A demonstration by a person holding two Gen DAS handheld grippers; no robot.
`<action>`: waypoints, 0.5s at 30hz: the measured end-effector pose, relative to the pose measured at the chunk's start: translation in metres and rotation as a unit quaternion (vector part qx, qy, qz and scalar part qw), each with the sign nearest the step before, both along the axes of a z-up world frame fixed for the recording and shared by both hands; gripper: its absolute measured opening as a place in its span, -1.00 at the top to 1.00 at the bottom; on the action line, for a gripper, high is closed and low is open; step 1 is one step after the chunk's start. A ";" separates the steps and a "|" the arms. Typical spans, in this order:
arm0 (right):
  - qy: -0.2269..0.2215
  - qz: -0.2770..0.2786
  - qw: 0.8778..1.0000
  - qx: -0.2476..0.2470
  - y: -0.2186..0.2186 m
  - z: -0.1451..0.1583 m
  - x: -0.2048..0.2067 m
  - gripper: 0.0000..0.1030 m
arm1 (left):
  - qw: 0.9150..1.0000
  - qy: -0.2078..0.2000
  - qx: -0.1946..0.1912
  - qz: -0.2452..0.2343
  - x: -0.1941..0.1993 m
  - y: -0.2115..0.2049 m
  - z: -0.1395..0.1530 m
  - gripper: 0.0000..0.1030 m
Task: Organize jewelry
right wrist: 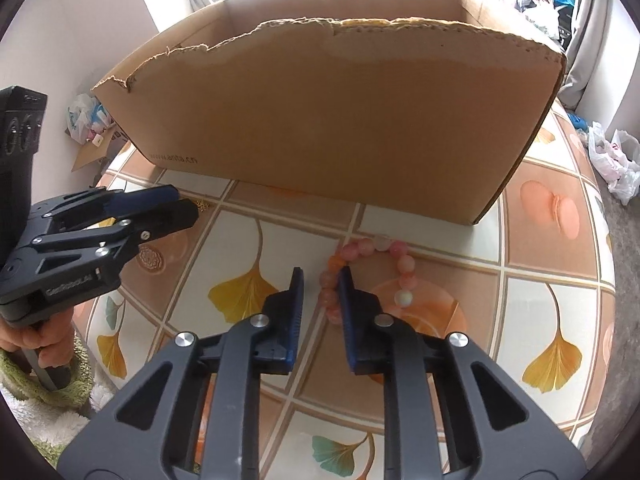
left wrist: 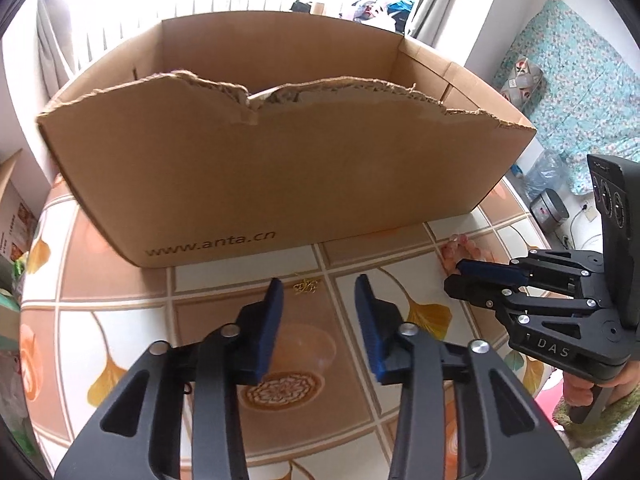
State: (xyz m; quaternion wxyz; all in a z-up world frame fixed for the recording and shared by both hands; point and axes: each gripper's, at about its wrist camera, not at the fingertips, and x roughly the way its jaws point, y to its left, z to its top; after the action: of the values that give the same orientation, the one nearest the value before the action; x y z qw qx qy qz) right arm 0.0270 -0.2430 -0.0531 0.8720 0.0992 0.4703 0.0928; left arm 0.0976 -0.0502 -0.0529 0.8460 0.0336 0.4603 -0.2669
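1. Two pieces of jewelry lie on the tiled table point(left wrist: 120, 280), both in front of the big cardboard box point(left wrist: 280, 180).

2. Left camera: the left gripper point(left wrist: 319, 288) is spread wide and holds nothing. A small gold chain point(left wrist: 306, 286) sits on the table just past its tips, close to the box wall. It looks like the next thing for this gripper to pick up.

3. To do that well, I think the tips should go low, one on each side of the little heap, then close slowly. The chain is thin and flat, so it could slip out.

4. Also in this camera, the right gripper point(left wrist: 454, 274) shows from the side. Its tips are near a pink bead bracelet point(left wrist: 460, 246). From here I cannot tell how wide it is.

5. Right camera: the right gripper point(right wrist: 320, 280) is partly spread. The bracelet point(right wrist: 364, 276) lies in a ring on the table. One finger point(right wrist: 346, 292) covers part of the ring, and I cannot tell if it touches the beads. Nothing is pinched.

6. To grab the bracelet well, I think one side of the ring should sit between the tips before closing.

7. In this camera the left gripper point(right wrist: 186, 204) shows from the side, with the chain point(right wrist: 203, 205) just past it.
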 end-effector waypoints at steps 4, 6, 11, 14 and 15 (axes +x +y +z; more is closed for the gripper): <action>-0.002 0.000 1.000 0.002 -0.002 0.000 -0.002 0.67 | 1.000 0.007 0.008 -0.007 0.007 -0.006 -0.006 0.53; -0.002 -0.001 1.000 0.004 -0.004 0.001 -0.003 0.67 | 1.000 0.009 0.009 -0.006 0.008 -0.005 -0.008 0.61; -0.003 -0.002 1.000 0.006 -0.007 0.001 -0.003 0.68 | 1.000 0.005 0.015 0.001 0.011 -0.005 -0.010 0.73; -0.003 -0.002 1.000 0.007 -0.008 0.001 -0.004 0.67 | 1.000 0.007 0.016 0.004 0.013 -0.006 -0.010 0.73; -0.003 -0.002 1.000 0.007 -0.006 0.000 -0.003 0.67 | 1.000 0.005 0.019 0.004 0.012 -0.007 -0.010 0.73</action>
State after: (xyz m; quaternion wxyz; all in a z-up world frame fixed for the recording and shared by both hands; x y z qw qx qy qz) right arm 0.0243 -0.2494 -0.0530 0.8729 0.1060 0.4668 0.0946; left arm 0.1100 -0.0568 -0.0633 0.8437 0.0461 0.4699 -0.2553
